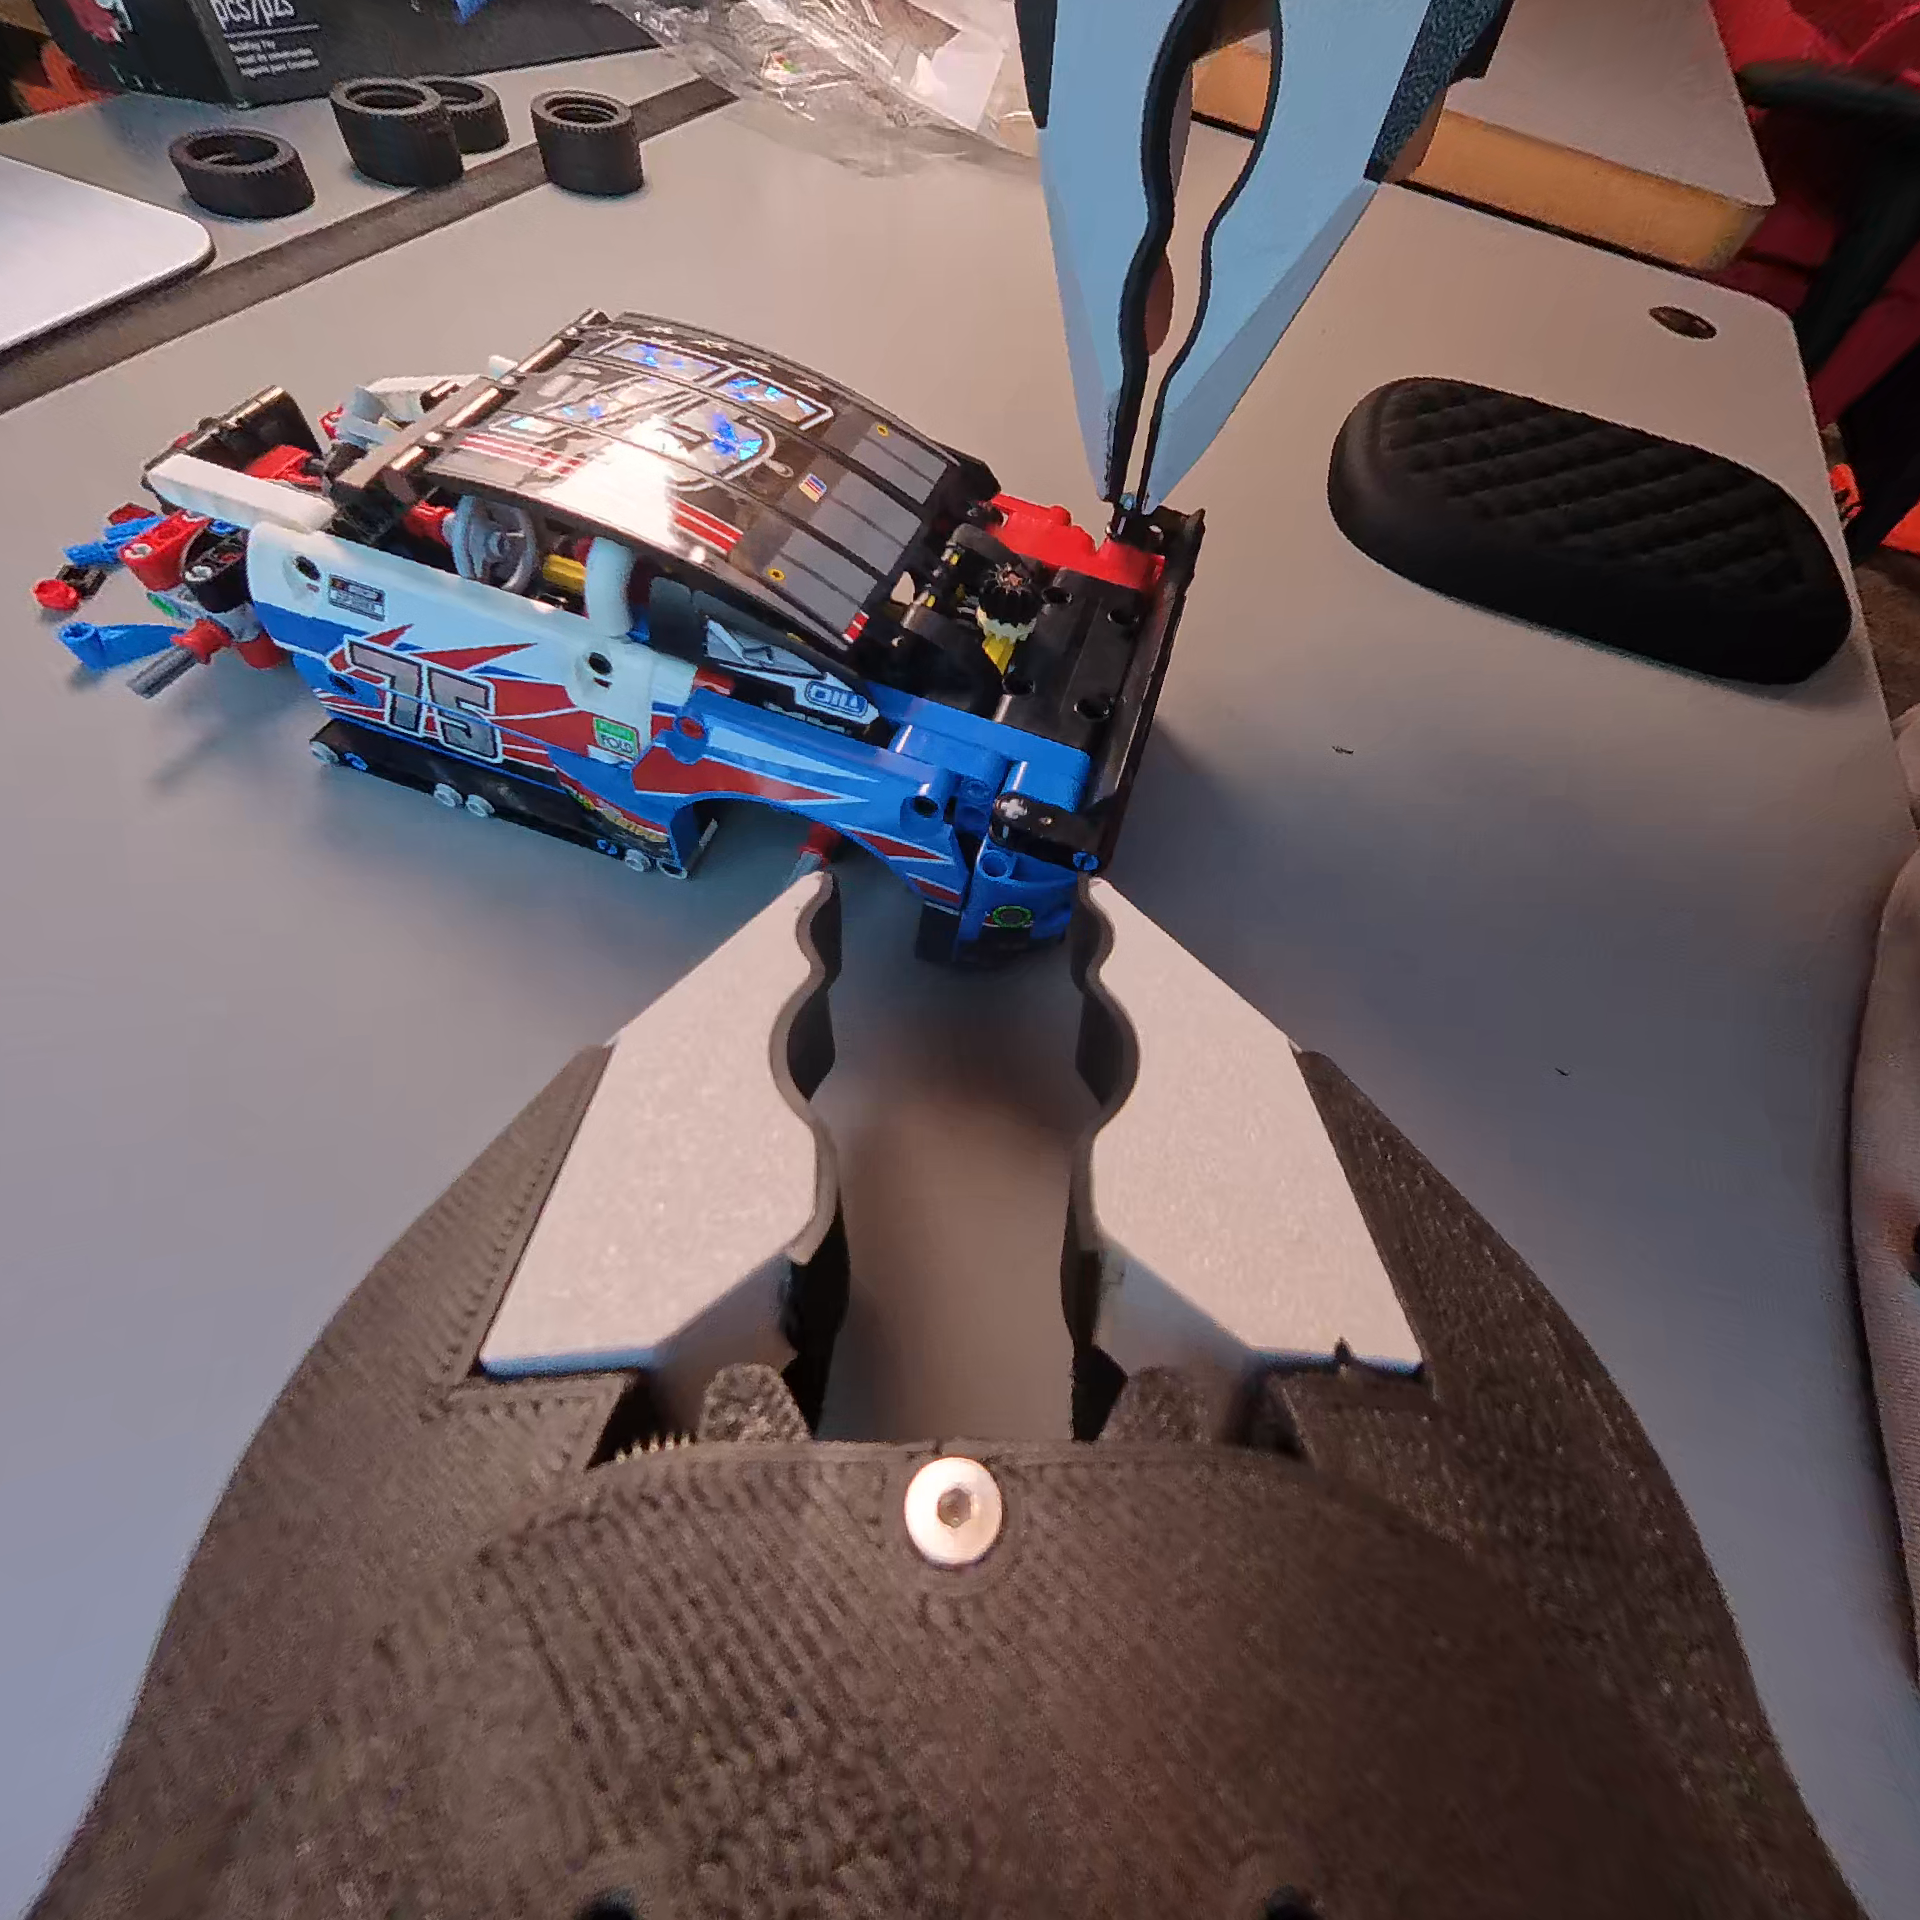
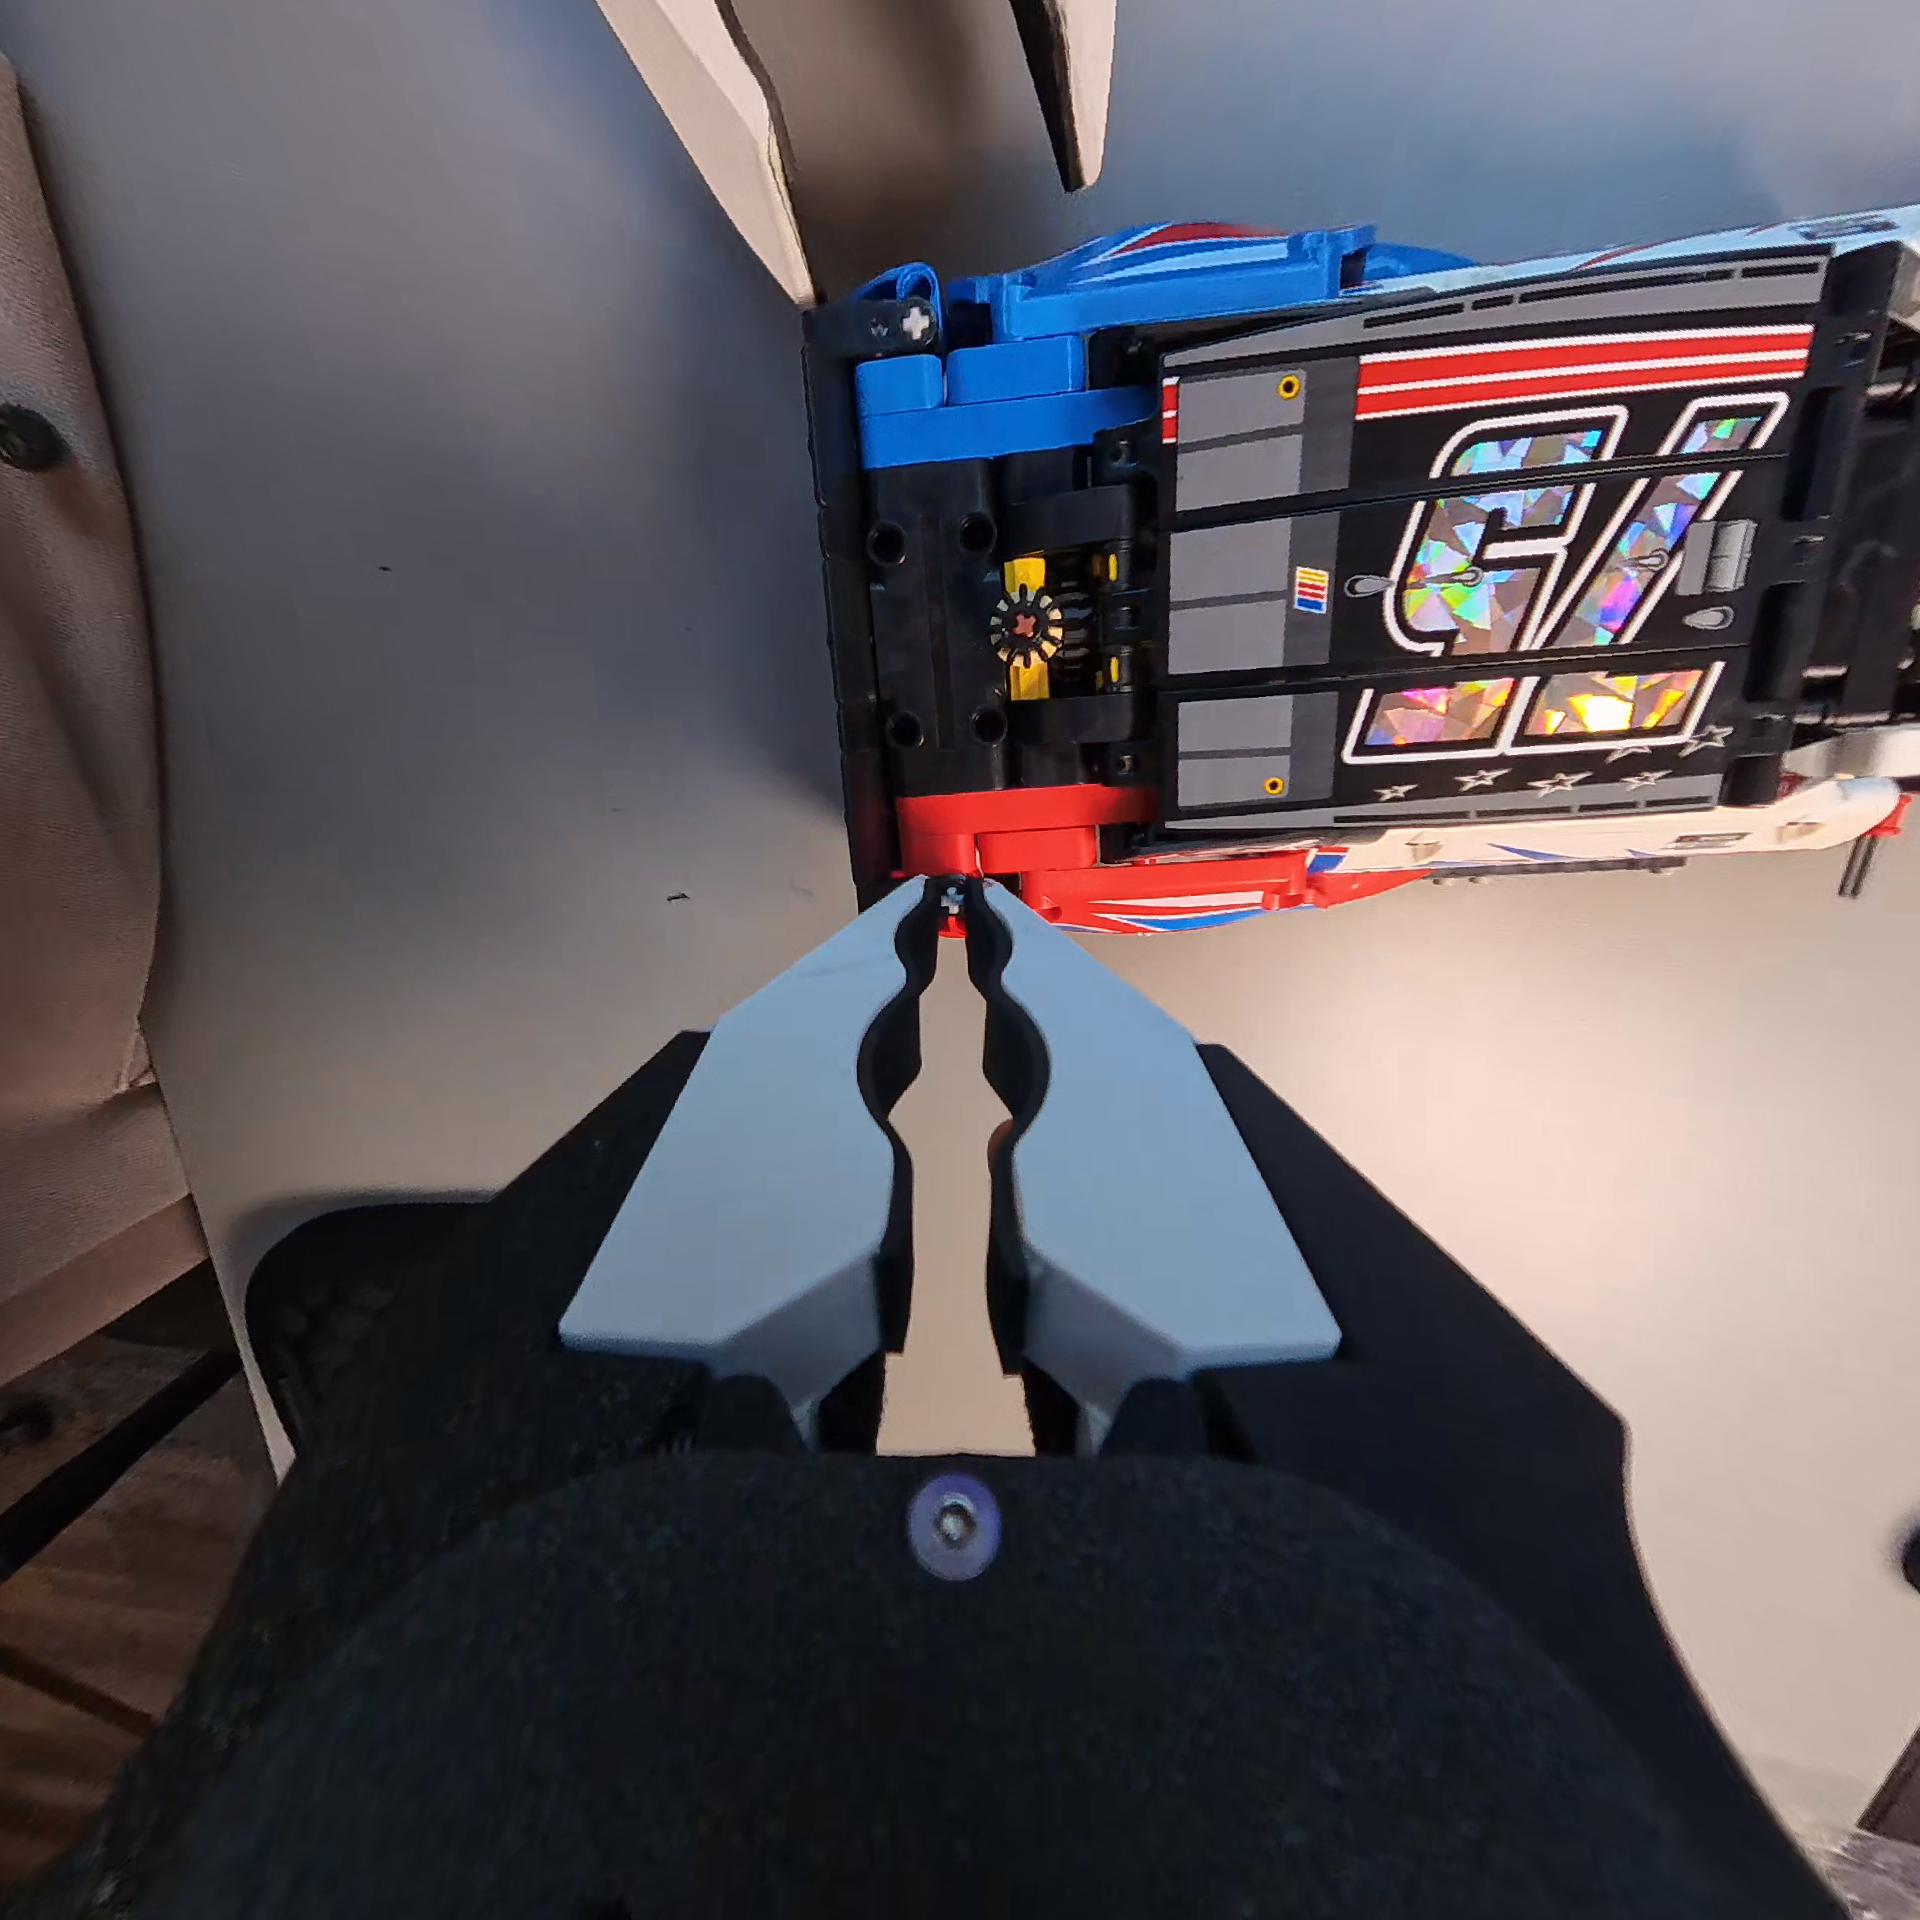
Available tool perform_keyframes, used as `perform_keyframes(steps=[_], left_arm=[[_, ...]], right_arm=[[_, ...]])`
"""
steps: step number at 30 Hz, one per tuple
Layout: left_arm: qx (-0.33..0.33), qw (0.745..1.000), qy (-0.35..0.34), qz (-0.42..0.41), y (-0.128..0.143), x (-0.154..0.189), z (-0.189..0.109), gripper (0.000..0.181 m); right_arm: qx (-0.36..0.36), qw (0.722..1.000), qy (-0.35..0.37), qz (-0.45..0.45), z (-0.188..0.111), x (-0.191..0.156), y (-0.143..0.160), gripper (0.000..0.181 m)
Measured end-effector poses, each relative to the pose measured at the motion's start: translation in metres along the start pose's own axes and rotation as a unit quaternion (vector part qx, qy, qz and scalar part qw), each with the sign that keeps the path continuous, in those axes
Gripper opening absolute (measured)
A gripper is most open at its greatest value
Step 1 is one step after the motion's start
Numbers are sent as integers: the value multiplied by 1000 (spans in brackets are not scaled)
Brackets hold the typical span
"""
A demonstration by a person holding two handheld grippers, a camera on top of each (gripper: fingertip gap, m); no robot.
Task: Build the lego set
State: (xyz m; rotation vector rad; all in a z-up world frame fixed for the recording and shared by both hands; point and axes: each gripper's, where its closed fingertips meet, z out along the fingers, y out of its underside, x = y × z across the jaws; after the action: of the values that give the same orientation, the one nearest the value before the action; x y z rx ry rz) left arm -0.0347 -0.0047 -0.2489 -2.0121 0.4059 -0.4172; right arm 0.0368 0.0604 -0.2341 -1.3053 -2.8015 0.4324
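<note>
Right jaws pinched on black pin (image 2: 951,900)

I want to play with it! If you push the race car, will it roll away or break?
Probably no rolling: the race car has empty wheel arches, and its black tyres sit apart on the table. It would likely slide on its flat bottom. Loose-looking bits at its front might pop off, so push gently.

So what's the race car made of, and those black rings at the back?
The race car looks like hard, glossy plastic: light glints off its roof, which has sparkly stickers. The black rings look like matte rubber tyres, with ridged tread, though they could be plastic.
</note>
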Motion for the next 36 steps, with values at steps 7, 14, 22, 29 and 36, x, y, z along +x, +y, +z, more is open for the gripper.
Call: perform_keyframes(steps=[7, 14, 22, 29, 36], left_arm=[[0, 1000, 4, 2, 0, 1, 0, 44], [-7, 1000, 4, 15, 2, 4, 1, 47], [-4, 1000, 17, 24, 0, 11, 3, 43], [0, 999, -6, 31, -5, 11, 10, 40], [-13, 999, -27, 31, -1, 2, 2, 31]], right_arm=[[12, 1000, 3, 8, 0, 0, 1, 2], [32, 999, 7, 41, -1, 1, 1, 3], [139, 987, -20, 75, -7, 1, 6, 33], [179, 983, 33, 36, 10, -3, 5, 29], [234, 968, 88, 34, 15, -9, -7, 23]])
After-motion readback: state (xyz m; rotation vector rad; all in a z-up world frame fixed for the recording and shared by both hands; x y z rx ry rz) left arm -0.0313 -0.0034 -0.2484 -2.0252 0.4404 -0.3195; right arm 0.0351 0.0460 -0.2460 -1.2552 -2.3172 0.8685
